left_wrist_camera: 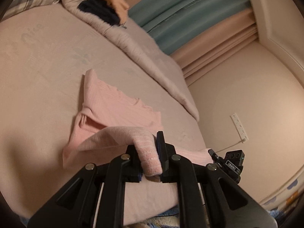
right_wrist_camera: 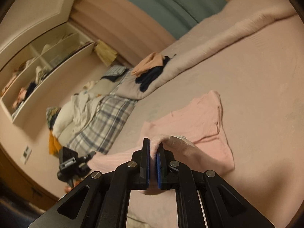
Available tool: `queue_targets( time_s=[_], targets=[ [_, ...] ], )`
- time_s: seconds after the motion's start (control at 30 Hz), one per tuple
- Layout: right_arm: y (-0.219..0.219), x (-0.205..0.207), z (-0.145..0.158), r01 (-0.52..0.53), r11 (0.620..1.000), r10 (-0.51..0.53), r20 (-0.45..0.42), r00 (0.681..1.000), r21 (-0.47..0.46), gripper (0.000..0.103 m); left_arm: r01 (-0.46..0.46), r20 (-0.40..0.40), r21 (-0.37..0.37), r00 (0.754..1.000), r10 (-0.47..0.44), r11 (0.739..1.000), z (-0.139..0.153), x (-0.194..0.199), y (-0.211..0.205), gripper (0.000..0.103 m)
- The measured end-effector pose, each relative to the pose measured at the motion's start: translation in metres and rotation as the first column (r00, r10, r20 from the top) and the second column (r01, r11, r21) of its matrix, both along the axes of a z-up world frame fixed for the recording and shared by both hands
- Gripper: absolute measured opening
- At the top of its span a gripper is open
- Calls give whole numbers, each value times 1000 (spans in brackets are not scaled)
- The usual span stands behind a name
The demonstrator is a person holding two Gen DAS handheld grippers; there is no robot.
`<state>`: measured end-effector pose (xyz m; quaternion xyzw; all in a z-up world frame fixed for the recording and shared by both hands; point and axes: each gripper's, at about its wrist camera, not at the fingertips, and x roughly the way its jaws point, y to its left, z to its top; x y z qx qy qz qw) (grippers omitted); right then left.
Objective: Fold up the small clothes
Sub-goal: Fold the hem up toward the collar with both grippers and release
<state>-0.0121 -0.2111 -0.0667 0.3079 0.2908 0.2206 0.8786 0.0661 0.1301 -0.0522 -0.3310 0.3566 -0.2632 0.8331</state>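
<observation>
A small pink knit garment (left_wrist_camera: 117,104) lies on the pink bed sheet (left_wrist_camera: 38,66), its near hem lifted off the bed. My left gripper (left_wrist_camera: 147,146) is shut on one end of that hem, and the ribbed edge hangs down between the black fingers. My right gripper (right_wrist_camera: 153,146) is shut on the other end of the hem of the same pink garment (right_wrist_camera: 190,121), with a white label showing beside the pinch. Each wrist view shows the other gripper low at the side, the right gripper (left_wrist_camera: 231,161) and the left gripper (right_wrist_camera: 74,161).
A rolled quilt (left_wrist_camera: 144,57) runs along the far side of the bed with dark and peach clothes (left_wrist_camera: 106,9) piled on it. A plaid pillow (right_wrist_camera: 102,117) and loose laundry lie at the head. Teal and pink curtains (left_wrist_camera: 190,15), a shelf unit (right_wrist_camera: 41,64) and a wall socket (left_wrist_camera: 239,126) stand beyond.
</observation>
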Motion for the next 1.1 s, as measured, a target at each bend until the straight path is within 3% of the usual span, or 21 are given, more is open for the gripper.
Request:
queue_targets(
  time_s=[0.27, 0.4, 0.53, 0.7, 0.8, 0.9, 0.93, 1.03, 1.1],
  targets=[
    [-17, 95, -18, 56, 998, -55, -139, 989, 1, 8, -24, -137, 46, 990, 30, 999, -24, 105, -2, 11],
    [-26, 138, -41, 75, 997, -74, -242, 967, -6, 8, -54, -240, 86, 968, 73, 995, -50, 152, -3, 12],
    [-31, 169, -70, 88, 996, -87, -355, 931, -13, 8, -59, -313, 112, 945, 92, 992, -72, 182, -6, 11],
    [-36, 181, -73, 95, 995, -85, -374, 924, 10, 8, -43, -343, 131, 935, 86, 990, -75, 203, -7, 11],
    [-45, 193, -78, 142, 987, -99, -421, 901, 70, 8, -83, -418, 82, 902, 110, 993, -83, 219, 2, 16],
    [-57, 206, -91, 227, 963, -128, -500, 857, 143, 8, -156, -496, 29, 855, 150, 987, -96, 229, 15, 32],
    [-58, 211, -95, 238, 957, -122, -517, 847, 164, 11, -188, -505, 21, 845, 172, 982, -98, 232, 20, 40],
    [-68, 210, -104, 309, 925, -126, -586, 801, 223, 37, -215, -504, 14, 842, 193, 976, -93, 232, 30, 54],
    [-76, 205, -101, 342, 903, -135, -585, 800, 259, 53, -208, -489, 42, 849, 201, 977, -85, 230, 36, 55]
  ],
)
